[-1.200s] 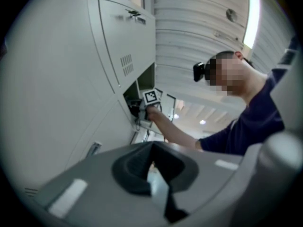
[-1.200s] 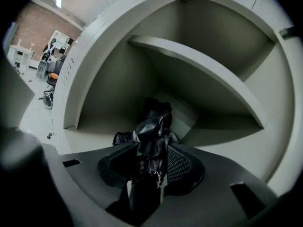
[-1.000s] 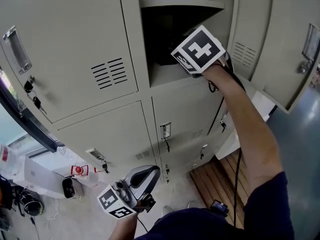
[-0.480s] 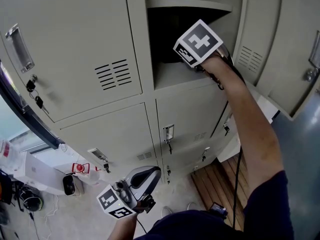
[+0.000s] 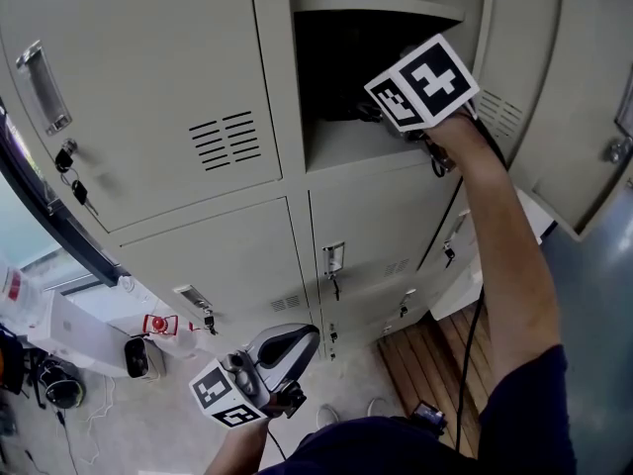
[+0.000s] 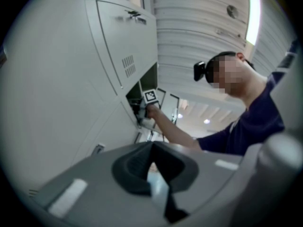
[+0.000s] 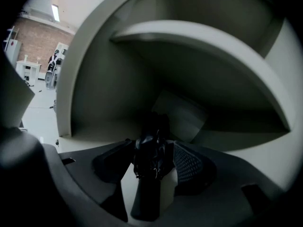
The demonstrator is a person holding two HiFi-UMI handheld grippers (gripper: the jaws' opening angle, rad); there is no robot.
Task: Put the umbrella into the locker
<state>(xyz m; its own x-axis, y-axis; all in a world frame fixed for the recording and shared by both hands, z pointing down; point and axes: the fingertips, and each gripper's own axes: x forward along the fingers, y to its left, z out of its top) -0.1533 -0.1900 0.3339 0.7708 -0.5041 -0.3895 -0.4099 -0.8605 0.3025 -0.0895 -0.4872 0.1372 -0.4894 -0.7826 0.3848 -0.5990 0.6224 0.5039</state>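
A black folded umbrella (image 7: pixel 150 157) lies on the floor of the open locker compartment (image 5: pixel 348 146), pointing inward. My right gripper (image 7: pixel 154 148) reaches into the compartment's mouth under the shelf (image 7: pixel 189 37). Its jaws are opening, with the umbrella's near end between them and gaps showing beside it. In the head view the marker cube (image 5: pixel 423 82) hides the right gripper's jaws and the umbrella. My left gripper (image 5: pixel 295 342) hangs low beside my body, away from the lockers, with its jaws together and nothing in them. It shows the same in the left gripper view (image 6: pixel 152 148).
The compartment's door (image 5: pixel 559 87) stands swung open at the right. Closed locker doors with keys (image 5: pixel 74 181) fill the left and the rows below. A wooden pallet (image 5: pixel 435 354) and a red-and-white object (image 5: pixel 158 325) lie on the floor. A cable (image 5: pixel 473 334) trails from my right arm.
The right gripper's cube has shifted right and slightly up at the compartment's mouth. The left gripper has stayed where it was.
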